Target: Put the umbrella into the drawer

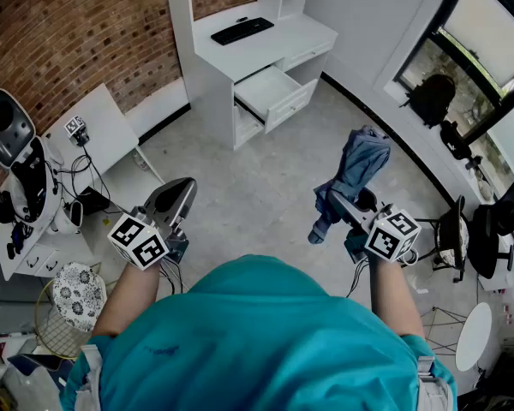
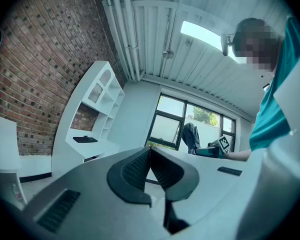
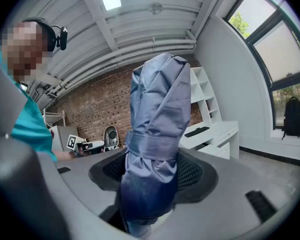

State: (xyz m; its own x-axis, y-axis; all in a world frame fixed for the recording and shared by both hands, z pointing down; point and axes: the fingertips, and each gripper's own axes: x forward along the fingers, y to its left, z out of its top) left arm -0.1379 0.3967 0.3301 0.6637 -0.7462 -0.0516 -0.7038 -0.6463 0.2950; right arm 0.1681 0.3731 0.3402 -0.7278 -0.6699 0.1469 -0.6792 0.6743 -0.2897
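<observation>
The white desk (image 1: 304, 37) with its shelf unit stands against the brick wall (image 1: 77, 32) at the far side of the grey floor. The person in the teal shirt (image 1: 257, 341) stands well back from it, one gripper in each hand, both held about level. One desk drawer (image 1: 270, 88) is pulled open toward the room. The folded blue-grey umbrella (image 1: 360, 165), strapped round its middle, is well apart from that drawer, up in the air at the person's right. The right gripper (image 1: 353, 205) has it, the wide-set jaws pinching the bundle just below the strap, and the fabric sticks out past the tips. The left gripper (image 1: 184, 193) carries nothing, its jaws pressed together at the tips. A black keyboard (image 1: 242, 30) lies on the desktop.
</observation>
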